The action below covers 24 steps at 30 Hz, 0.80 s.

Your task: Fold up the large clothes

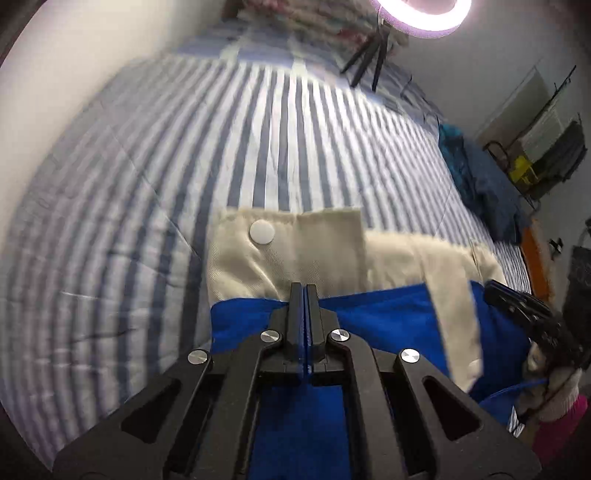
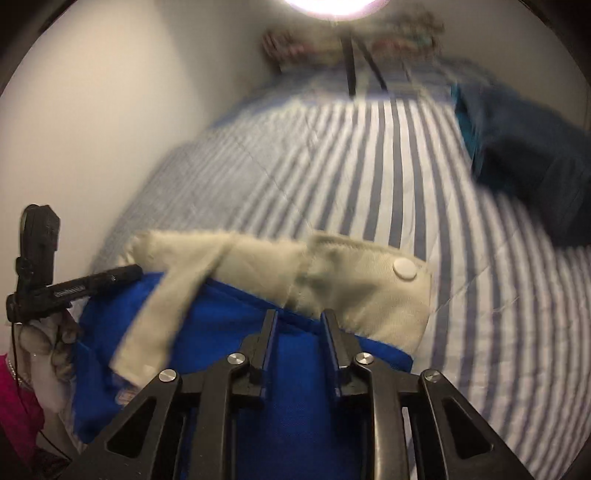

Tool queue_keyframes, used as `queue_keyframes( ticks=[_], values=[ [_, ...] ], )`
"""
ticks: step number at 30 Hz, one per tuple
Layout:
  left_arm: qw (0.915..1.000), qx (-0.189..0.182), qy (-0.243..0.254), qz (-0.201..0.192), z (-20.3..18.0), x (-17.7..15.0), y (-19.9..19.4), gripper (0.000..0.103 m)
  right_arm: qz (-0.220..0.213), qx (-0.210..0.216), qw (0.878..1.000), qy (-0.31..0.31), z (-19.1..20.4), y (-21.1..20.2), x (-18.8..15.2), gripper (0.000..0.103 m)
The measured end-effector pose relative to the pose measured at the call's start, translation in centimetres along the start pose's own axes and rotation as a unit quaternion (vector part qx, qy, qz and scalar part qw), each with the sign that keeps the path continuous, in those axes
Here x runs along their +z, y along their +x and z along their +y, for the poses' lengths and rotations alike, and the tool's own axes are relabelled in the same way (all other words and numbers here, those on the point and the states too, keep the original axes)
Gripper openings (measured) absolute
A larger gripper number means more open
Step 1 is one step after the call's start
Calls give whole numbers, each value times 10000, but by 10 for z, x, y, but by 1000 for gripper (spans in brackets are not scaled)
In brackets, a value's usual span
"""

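Note:
A blue garment point(image 1: 388, 317) with a cream waistband point(image 1: 280, 258) and a white button point(image 1: 262, 231) lies at the near end of the striped bed. My left gripper point(image 1: 304, 291) is shut on the garment's blue cloth just below the cream band. In the right wrist view the same garment point(image 2: 295, 387) shows with its cream band point(image 2: 362, 284) and button point(image 2: 405, 268). My right gripper point(image 2: 300, 315) stands open over the blue cloth, its fingers point(image 2: 269, 332) apart with blue fabric between them. The left gripper also shows at the left of that view point(image 2: 122, 275).
The bed has a blue and white striped cover point(image 1: 258, 129). A dark blue folded cloth point(image 2: 535, 147) lies at the bed's right side. A ring light on a tripod point(image 1: 421, 14) stands at the far end. A white wall point(image 2: 110, 110) runs along the left.

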<state>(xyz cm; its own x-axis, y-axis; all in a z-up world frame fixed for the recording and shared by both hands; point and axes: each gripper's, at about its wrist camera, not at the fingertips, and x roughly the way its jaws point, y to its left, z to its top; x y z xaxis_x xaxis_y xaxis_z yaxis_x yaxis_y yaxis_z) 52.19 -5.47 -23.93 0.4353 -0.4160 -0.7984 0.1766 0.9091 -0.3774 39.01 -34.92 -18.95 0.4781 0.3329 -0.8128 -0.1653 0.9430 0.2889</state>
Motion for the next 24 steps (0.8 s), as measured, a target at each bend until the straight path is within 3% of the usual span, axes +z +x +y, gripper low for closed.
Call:
queue_keyframes(
  ticks=[3, 7, 13, 15, 20, 22, 24],
  values=[
    [9999, 33, 64, -76, -3, -1, 4, 3, 49, -241, 9993, -287, 11, -5, 1, 22],
    [9995, 165, 192, -165, -10, -2, -18, 3, -222, 28, 9997, 81, 1, -52, -5, 29],
    [9988, -43, 294, -394, -15, -28, -82, 3, -605, 308, 9955, 656, -26, -119, -39, 32],
    [9987, -133, 280, -409, -13, -41, -95, 3, -644, 326, 9952, 659, -29, -124, -49, 33],
    [9996, -238, -79, -109, 6, -77, -93, 3, -302, 270, 9965, 734, -26, -103, -78, 32],
    [9998, -13, -151, 125, 16, -92, -79, 3, 151, 94, 9953, 951, -28, -78, -96, 23],
    [9992, 245, -143, 267, 24, -102, -67, 7, 455, 0, 9931, 1085, -30, -63, -114, 23]
  ],
)
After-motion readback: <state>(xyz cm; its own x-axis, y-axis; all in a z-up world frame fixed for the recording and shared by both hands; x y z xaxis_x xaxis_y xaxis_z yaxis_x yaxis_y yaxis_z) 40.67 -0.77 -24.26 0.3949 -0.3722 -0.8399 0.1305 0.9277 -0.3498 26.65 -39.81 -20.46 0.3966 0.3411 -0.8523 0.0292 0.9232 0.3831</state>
